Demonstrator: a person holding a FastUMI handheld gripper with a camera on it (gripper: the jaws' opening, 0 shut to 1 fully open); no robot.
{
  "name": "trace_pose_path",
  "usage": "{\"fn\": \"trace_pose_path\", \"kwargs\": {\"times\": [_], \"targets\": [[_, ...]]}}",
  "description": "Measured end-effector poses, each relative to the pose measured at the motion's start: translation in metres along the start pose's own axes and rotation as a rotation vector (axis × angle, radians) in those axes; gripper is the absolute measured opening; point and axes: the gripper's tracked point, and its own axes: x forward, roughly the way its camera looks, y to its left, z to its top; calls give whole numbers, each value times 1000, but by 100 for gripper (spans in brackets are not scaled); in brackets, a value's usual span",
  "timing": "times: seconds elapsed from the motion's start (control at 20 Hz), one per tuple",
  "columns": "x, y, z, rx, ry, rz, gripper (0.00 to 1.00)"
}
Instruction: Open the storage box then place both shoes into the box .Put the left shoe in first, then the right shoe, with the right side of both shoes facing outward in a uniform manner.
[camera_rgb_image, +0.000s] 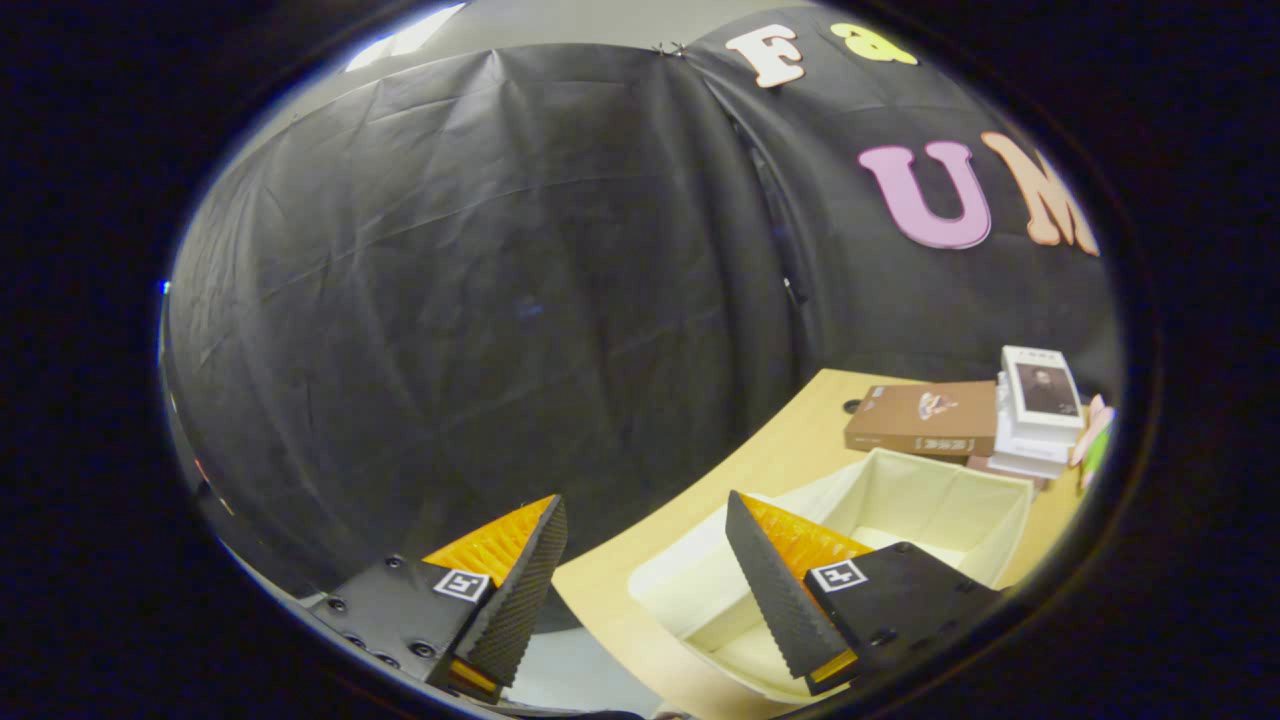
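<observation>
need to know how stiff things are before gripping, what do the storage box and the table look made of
The storage box, just ahead of the open, empty gripper, looks like cream fabric over stiff panels: matte, with soft creases and folded corners, though the weave is too blurred to confirm. The table looks like light wood or wood-look laminate, smooth with a slight sheen; which one I cannot tell.
</observation>
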Motion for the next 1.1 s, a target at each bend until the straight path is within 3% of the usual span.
{"fn": "trace_pose_path", "kwargs": {"times": [0.4, 0.85, 1.1], "targets": [[-90, -109, 1, -97, -56, -260, 100], [-203, -256, -50, 20, -17, -549, 100], [-246, -305, -100, 87, 49, -640, 100]]}}
